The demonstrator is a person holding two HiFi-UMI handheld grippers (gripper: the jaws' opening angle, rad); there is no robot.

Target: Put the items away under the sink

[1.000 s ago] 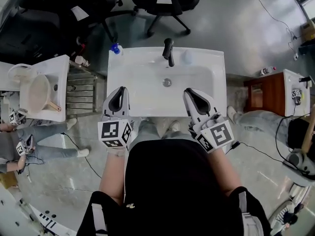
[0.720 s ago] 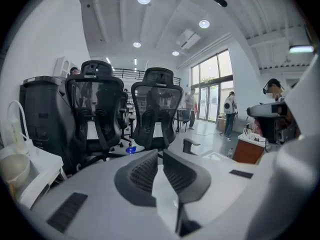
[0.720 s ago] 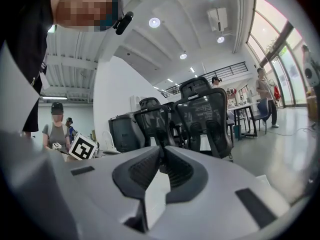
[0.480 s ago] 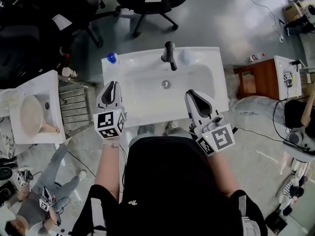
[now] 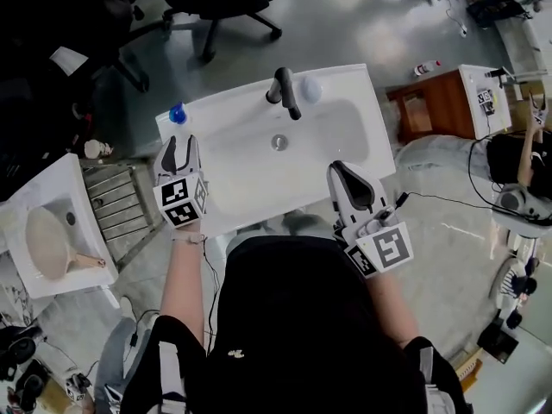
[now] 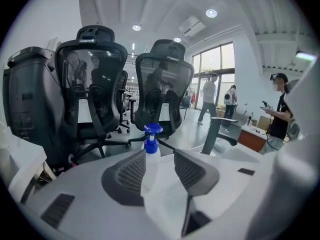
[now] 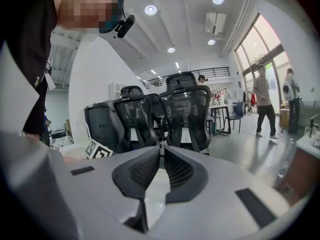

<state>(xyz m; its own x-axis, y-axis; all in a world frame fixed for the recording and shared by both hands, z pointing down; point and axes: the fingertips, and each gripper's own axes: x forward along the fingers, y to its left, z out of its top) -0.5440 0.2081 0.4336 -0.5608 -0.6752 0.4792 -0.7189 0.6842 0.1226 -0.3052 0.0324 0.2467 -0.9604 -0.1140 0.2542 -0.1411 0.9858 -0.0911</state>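
We look down on a glossy grey floor [image 5: 362,24], with black mesh office chairs [image 6: 92,84] ahead and a small wooden cabinet [image 5: 423,110] off to the right. Around us we see white walls [image 7: 95,79], round recessed ceiling lights [image 7: 150,9] and tall bright windows [image 6: 215,69].

L tongs [image 5: 179,145] now nearer pump bottle [image 5: 178,113].
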